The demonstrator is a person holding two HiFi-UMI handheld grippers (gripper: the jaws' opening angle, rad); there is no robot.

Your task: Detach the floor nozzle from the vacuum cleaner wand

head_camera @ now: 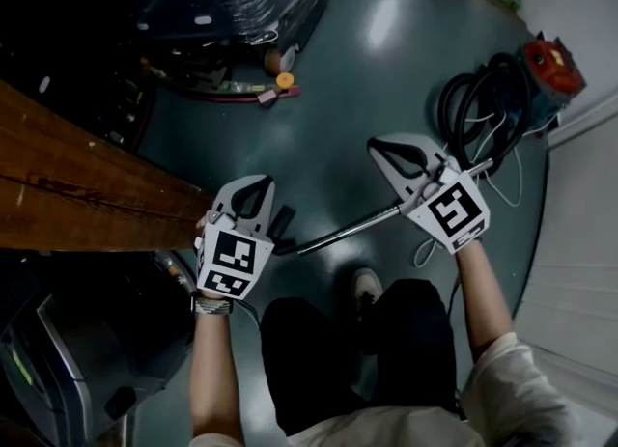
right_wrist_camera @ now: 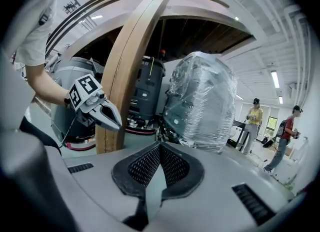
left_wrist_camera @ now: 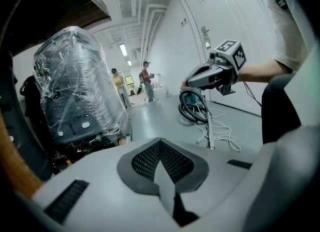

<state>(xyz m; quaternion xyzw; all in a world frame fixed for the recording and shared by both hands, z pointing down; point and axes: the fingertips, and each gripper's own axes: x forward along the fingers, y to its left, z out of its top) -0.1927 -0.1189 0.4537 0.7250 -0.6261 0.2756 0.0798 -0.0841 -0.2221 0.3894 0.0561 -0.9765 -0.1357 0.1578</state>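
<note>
In the head view the metal vacuum wand (head_camera: 348, 229) lies on the grey floor between my two grippers. At its left end is a dark piece (head_camera: 283, 224), partly hidden behind my left gripper; whether it is the floor nozzle is unclear. The wand (left_wrist_camera: 210, 131) leads back to a black hose coil (head_camera: 480, 97) and the red and teal vacuum body (head_camera: 550, 67). My left gripper (head_camera: 263, 183) (left_wrist_camera: 160, 141) is shut with nothing in it and held above the floor. My right gripper (head_camera: 377, 146) (right_wrist_camera: 160, 146) is also shut and holds nothing. Each gripper shows in the other's view: the left (right_wrist_camera: 116, 124), the right (left_wrist_camera: 188, 83).
A wooden plank top (head_camera: 68, 194) runs along the left. A plastic-wrapped bulky object (left_wrist_camera: 75, 95) (right_wrist_camera: 202, 100) stands ahead with clutter at its foot. White cable (left_wrist_camera: 225, 138) loops by the hose. My shoe (head_camera: 364, 286) is near the wand. Several people (right_wrist_camera: 255, 121) stand far off.
</note>
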